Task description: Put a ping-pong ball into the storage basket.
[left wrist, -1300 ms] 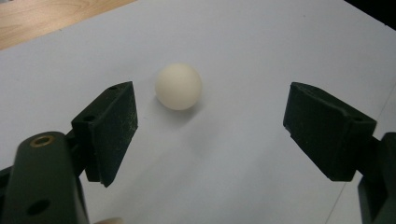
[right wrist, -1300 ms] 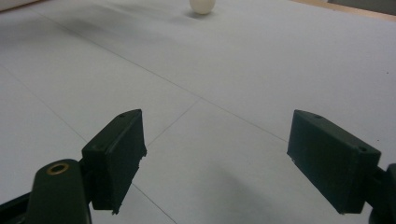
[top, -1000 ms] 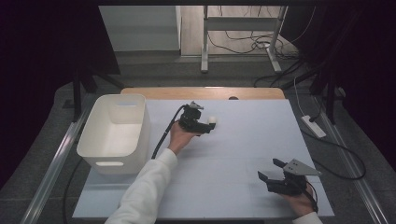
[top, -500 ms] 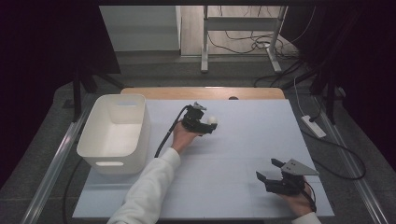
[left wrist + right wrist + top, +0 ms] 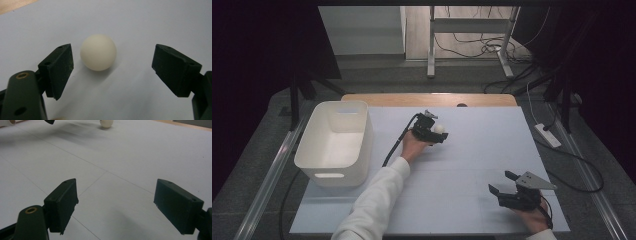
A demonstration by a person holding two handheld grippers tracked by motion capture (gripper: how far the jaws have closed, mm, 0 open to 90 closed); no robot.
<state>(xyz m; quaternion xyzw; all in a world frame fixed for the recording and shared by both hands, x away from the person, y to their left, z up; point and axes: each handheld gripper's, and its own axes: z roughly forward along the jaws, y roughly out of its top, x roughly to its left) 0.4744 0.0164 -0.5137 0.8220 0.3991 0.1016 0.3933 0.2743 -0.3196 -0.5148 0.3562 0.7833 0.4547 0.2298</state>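
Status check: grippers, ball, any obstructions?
Left gripper open, straddling white ball, no contact. Right gripper open, empty. Nothing blocking; white bin off to the side.

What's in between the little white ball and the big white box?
The person's left hand with its tongs and black cable, seen in the high view. The ball lies just beyond the tongs; the white box stands at the table's left.

ball [image 5: 98, 52]: matt, smooth, cream plastic | fingers [image 5: 58, 67]: matt black, dust-flecked rubber | table [image 5: 472, 165]: smooth matt white sheet, wood edge behind | bin [image 5: 332, 172]: smooth white plastic, slight sheen
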